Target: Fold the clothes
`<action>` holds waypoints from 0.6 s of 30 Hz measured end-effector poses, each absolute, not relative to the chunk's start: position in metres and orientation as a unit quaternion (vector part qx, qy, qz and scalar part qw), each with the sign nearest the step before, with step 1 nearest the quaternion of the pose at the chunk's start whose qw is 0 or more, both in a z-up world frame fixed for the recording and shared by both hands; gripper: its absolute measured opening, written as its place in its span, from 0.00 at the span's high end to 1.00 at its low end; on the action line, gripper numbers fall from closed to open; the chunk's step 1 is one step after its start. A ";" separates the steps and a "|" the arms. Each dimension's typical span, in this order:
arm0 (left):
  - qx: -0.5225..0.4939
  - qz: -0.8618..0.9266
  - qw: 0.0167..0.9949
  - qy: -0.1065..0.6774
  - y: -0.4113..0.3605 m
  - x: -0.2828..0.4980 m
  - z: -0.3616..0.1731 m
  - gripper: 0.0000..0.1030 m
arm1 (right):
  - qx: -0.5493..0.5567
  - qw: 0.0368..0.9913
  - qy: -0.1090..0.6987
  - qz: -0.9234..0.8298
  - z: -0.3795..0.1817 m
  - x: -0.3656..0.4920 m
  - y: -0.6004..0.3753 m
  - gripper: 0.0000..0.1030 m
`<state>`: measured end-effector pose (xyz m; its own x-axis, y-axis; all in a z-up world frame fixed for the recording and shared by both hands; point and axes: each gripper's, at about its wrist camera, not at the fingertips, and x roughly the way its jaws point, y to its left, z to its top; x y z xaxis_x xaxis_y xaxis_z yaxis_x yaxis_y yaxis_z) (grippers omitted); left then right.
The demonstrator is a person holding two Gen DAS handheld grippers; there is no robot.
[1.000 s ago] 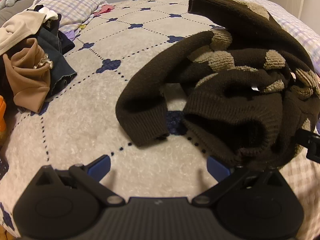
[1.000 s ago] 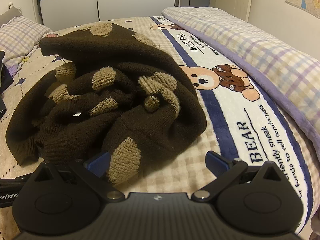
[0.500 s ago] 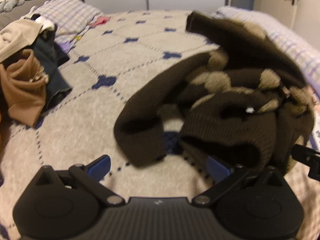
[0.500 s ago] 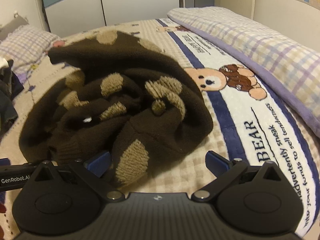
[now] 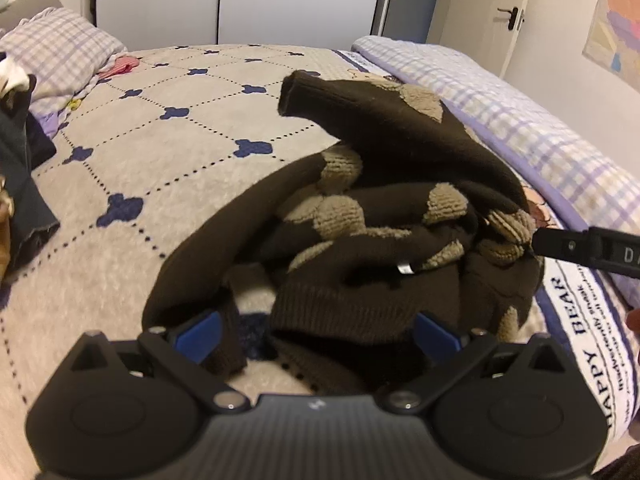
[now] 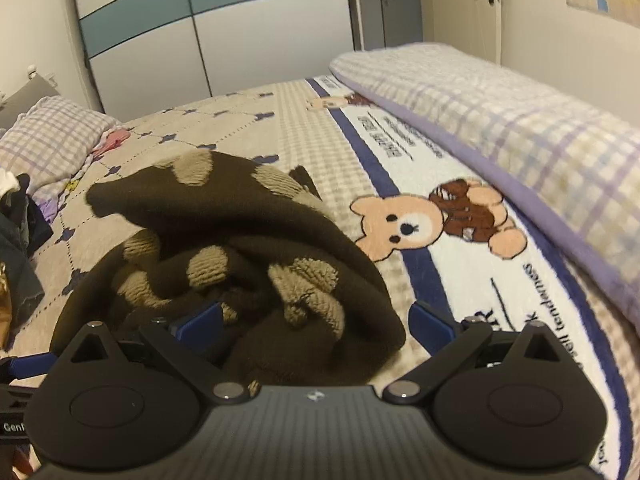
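A dark brown knit sweater (image 5: 384, 216) with tan fuzzy patches lies crumpled on the bed; it also shows in the right wrist view (image 6: 240, 248). My left gripper (image 5: 316, 332) is open, its blue-padded fingers straddling the near hem and a sleeve cuff (image 5: 228, 344). My right gripper (image 6: 316, 320) is open, its fingers set around the near bunched edge of the sweater. One right finger (image 5: 576, 246) shows in the left wrist view, touching the sweater's right side.
The bed has a beige quilted cover (image 5: 160, 152) and a bear-print blanket (image 6: 440, 240). A folded plaid duvet (image 6: 520, 140) lies along the right. A pile of other clothes (image 5: 20, 184) and a plaid pillow (image 5: 56, 52) sit at the left. Wardrobe doors (image 6: 200, 40) stand behind.
Both grippers have moved forward and down onto the sweater, so its near edge now lies between the fingers of each. The sweater looks unmoved.
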<state>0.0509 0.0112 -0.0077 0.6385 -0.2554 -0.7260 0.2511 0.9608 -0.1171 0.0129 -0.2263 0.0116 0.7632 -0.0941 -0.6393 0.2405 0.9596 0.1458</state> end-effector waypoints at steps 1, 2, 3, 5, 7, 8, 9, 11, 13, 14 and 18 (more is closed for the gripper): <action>0.001 -0.140 0.904 0.403 0.009 0.054 -0.009 0.00 | 0.111 0.931 0.336 -0.092 0.008 0.016 -0.228 0.06; 0.004 -0.141 0.905 0.401 0.008 0.056 -0.009 0.00 | 0.111 0.929 0.339 -0.094 0.004 0.019 -0.230 0.09; 0.007 -0.143 0.908 0.394 0.008 0.056 -0.010 0.00 | 0.114 0.927 0.345 -0.093 -0.002 0.021 -0.232 0.13; 0.011 -0.149 0.915 0.375 0.008 0.057 -0.013 0.00 | 0.126 0.922 0.355 -0.092 -0.014 0.024 -0.233 0.13; 0.012 -0.154 0.920 0.360 0.010 0.060 -0.017 0.00 | 0.141 0.916 0.363 -0.092 -0.025 0.027 -0.233 0.13; 0.013 -0.153 0.922 0.355 0.011 0.063 -0.018 0.00 | 0.139 0.915 0.367 -0.092 -0.030 0.029 -0.231 0.13; 0.016 -0.152 0.925 0.349 0.012 0.067 -0.020 0.00 | 0.136 0.914 0.371 -0.093 -0.035 0.032 -0.228 0.13; 0.024 -0.145 0.931 0.335 0.014 0.073 -0.024 0.00 | 0.131 0.911 0.380 -0.092 -0.041 0.038 -0.224 0.13; 0.029 -0.133 0.934 0.330 0.017 0.081 -0.029 0.00 | 0.137 0.904 0.394 -0.090 -0.049 0.044 -0.222 0.13; 0.027 -0.130 0.934 0.331 0.019 0.084 -0.032 0.00 | 0.143 0.900 0.401 -0.089 -0.053 0.047 -0.221 0.13; 0.029 -0.133 0.934 0.330 0.020 0.093 -0.043 0.00 | 0.153 0.886 0.427 -0.091 -0.068 0.057 -0.219 0.06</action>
